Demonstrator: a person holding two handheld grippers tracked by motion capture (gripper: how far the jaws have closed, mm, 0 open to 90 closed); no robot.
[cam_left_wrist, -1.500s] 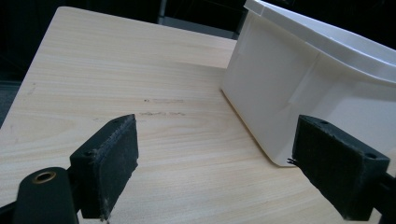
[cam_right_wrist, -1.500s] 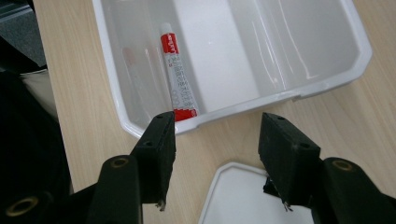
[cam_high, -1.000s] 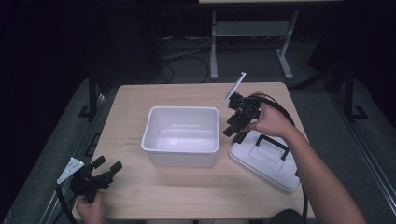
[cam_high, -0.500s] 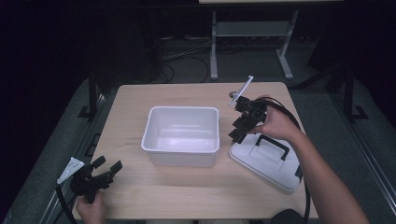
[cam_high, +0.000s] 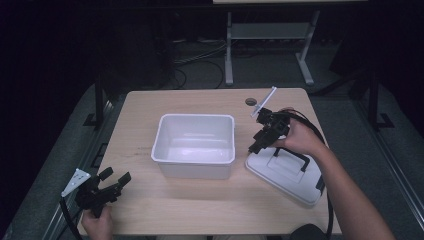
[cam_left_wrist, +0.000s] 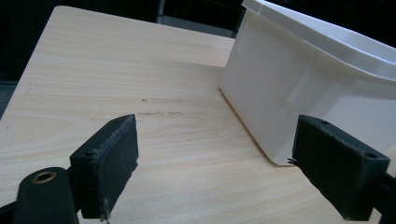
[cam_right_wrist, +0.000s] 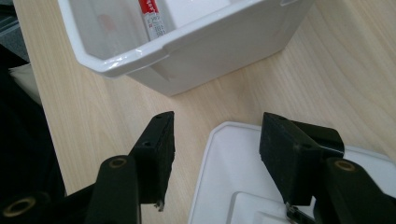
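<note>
A white plastic bin (cam_high: 195, 142) stands in the middle of the wooden table (cam_high: 150, 110). To its right lies a white lid (cam_high: 292, 180) with a black handle (cam_high: 289, 156), flat on the table. My right gripper (cam_high: 256, 145) hangs open over the lid's corner nearest the bin, jaws pointing down. In the right gripper view its jaws (cam_right_wrist: 219, 122) straddle that lid corner (cam_right_wrist: 224, 177) without touching it, and the bin (cam_right_wrist: 196, 42) is just beyond. My left gripper (cam_high: 116, 176) rests open at the table's front left; its jaws (cam_left_wrist: 219, 135) face the bin's wall (cam_left_wrist: 317, 79), nothing between them.
A red and white label (cam_right_wrist: 152, 18) shows inside the bin at one wall. A small dark round spot (cam_high: 251, 101) marks the table's far side. A metal stand (cam_high: 270, 45) and cables sit on the dark floor beyond the table.
My right gripper has come down and slightly toward the front, from beside the bin's right rim to just over the lid's corner. The left gripper has stayed put.
</note>
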